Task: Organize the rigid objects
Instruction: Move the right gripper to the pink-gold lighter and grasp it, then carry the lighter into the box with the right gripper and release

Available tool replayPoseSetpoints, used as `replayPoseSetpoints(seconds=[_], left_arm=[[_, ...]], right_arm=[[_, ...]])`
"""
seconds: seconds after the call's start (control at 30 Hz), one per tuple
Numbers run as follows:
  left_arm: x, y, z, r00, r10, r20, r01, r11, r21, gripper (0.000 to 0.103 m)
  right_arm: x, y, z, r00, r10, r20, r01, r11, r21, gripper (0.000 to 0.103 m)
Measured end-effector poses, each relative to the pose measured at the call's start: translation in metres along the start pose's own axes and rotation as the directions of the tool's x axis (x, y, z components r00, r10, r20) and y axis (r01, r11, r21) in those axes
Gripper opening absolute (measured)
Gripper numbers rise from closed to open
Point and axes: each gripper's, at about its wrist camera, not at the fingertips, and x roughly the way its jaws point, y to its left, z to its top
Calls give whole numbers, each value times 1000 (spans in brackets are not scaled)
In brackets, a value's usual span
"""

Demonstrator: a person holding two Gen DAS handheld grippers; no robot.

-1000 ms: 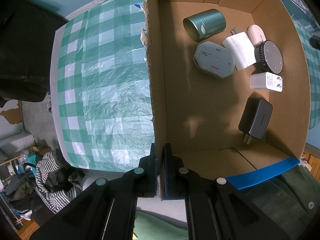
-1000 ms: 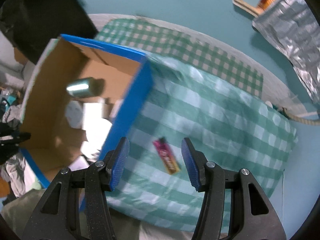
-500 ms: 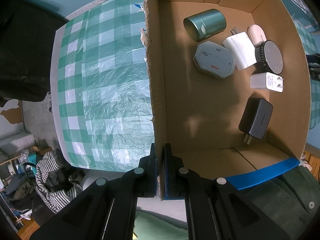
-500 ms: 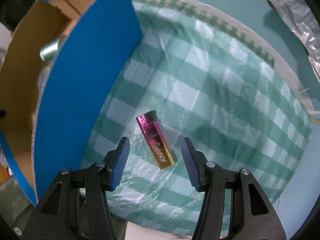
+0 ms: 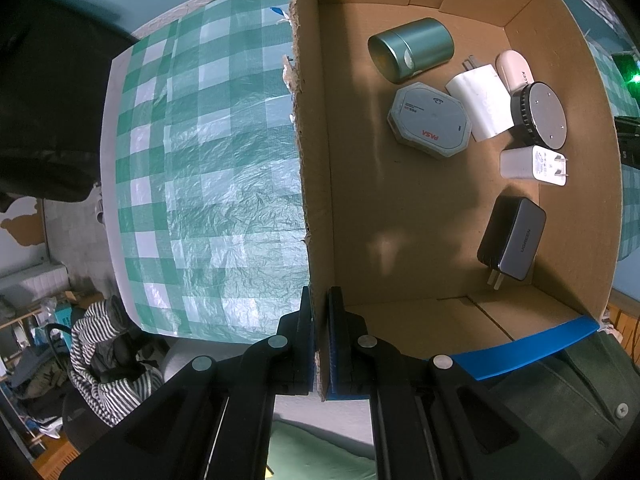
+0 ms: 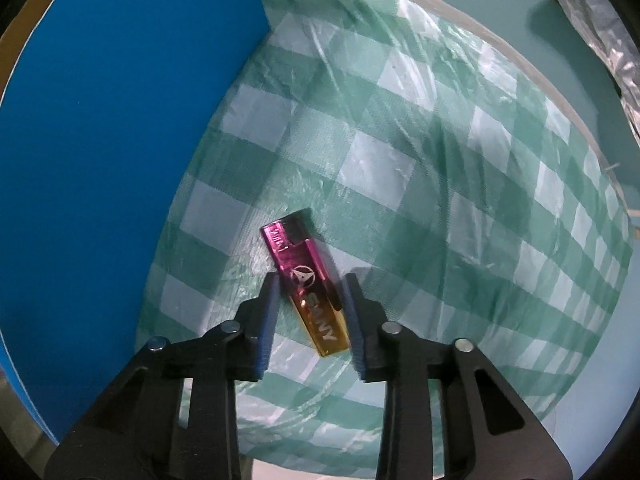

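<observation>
A pink-to-gold lighter [image 6: 306, 280] lies slantwise on the green checked cloth [image 6: 440, 160], close to the blue outer wall of the cardboard box [image 6: 120, 140]. My right gripper [image 6: 310, 286] points down over it. Its jaws are closing, the lighter is between them, and the blue pads touch its two long edges. My left gripper [image 5: 320, 294] is shut on the torn left wall of the box [image 5: 316, 160]. Inside the box lie a green tin [image 5: 412, 50], a grey octagonal case [image 5: 430, 120], a white charger [image 5: 482, 106] and a dark grey charger [image 5: 512, 238].
The box also holds a black round puck [image 5: 540, 114], a white plug adapter [image 5: 532, 166] and a pale oval case [image 5: 514, 70]. The checked cloth [image 5: 208, 160] spreads left of the box. A striped garment [image 5: 100, 352] lies below the table edge. A foil sheet [image 6: 600, 32] sits far right.
My right gripper came down over the lighter and its jaws narrowed around it from wide apart. The left gripper and the box stayed still.
</observation>
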Motion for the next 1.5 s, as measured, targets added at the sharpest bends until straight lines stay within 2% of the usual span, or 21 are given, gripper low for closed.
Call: replayPoseSetpoints(seconds=[0.1,0.17,0.3,0.43,0.57,0.77,1.23,1.5], left_arm=[[0,0,-1,1000,1,2,-1,1000,0,5],[0,0,-2,1000,0,2,0,1000,-1,5],[1,-1,-2,1000,3,2,-3,1000,3,5],[2,-2,-3,1000,6,3,-6,1000,7,6],[2,-2,-3,1000,4,3,-4,1000,6,6],[2,-3,-2,1000,4,4,-4,1000,5,5],[2,-4,-1,1000,2,4,-2,1000,5,6],[2,-3,-1,1000,2,4,-2,1000,5,6]], right_arm=[[1,-6,-1,1000,7,-3,-7,998,56,22],[1,-14,-2,999,40,-10,-38,990,139,22],[2,-25,0,998,65,2,-64,979,194,22],[1,-28,2,999,48,-8,-45,981,187,23],[3,-8,7,1000,27,-8,-26,982,186,22],[-8,-9,1,998,54,30,-59,974,220,22],[-86,1,-10,983,86,165,-112,981,157,22],[-125,17,0,967,105,231,-131,986,103,22]])
